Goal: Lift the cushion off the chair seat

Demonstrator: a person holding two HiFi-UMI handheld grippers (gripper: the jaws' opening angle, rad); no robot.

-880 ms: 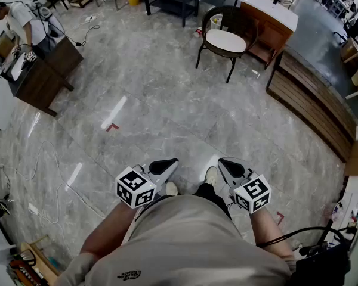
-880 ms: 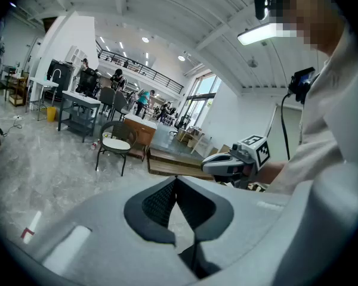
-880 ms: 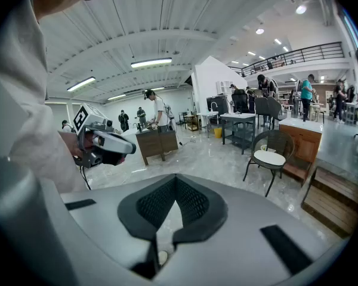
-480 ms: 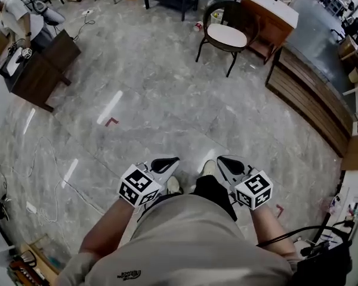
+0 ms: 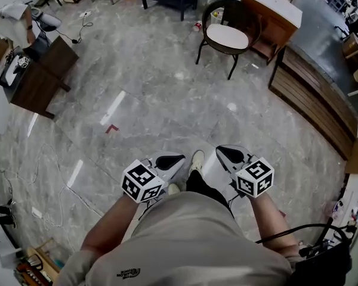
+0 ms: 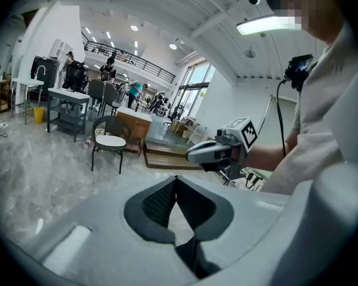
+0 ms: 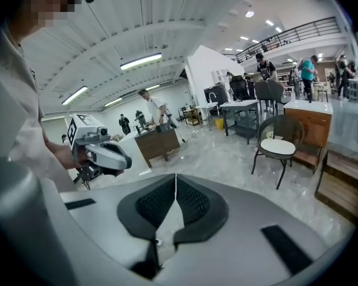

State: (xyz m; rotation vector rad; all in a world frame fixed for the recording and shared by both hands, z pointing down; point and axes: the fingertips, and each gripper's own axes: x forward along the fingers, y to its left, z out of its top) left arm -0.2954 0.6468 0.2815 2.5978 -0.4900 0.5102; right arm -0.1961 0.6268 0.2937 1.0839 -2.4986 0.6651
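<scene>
The cushion (image 5: 227, 37), one white pad, lies flat on the seat of the single dark chair (image 5: 222, 8), far across the grey floor (image 5: 167, 94) from the person, at much the same spot in the head view as a second ago. The two grippers now sit a little higher in that view. The left gripper (image 5: 170, 159) and the right gripper (image 5: 230, 154) each have their jaws pressed together with nothing between them. One pale shoe (image 5: 196, 158) has stepped forward between them.
</scene>
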